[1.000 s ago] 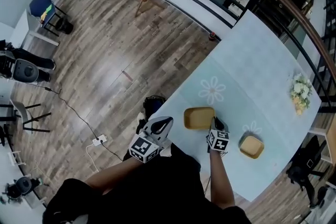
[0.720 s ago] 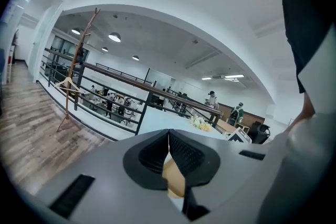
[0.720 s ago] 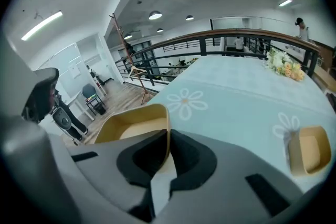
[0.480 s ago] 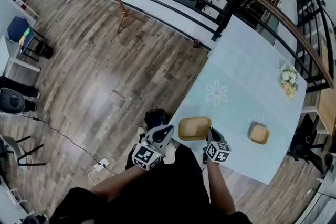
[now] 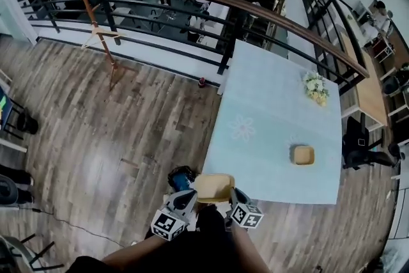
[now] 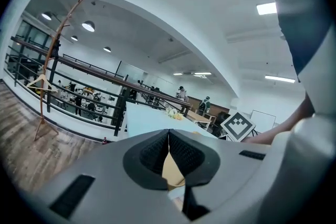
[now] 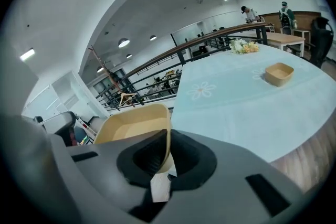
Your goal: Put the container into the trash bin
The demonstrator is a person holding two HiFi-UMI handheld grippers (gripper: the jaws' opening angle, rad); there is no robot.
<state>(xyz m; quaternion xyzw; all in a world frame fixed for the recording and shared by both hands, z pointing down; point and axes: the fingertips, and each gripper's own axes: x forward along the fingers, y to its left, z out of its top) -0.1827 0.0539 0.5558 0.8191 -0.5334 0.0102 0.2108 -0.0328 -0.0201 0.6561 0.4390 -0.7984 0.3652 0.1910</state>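
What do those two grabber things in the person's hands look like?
The left gripper and right gripper are smooth light-grey shells with black ribbed pads lining the jaws. Each carries a cube covered in black-and-white square markers. The person wears a dark top.

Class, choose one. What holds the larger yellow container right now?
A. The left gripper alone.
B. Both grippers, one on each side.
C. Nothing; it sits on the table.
B: the left gripper and the right gripper each clamp one edge of the container.
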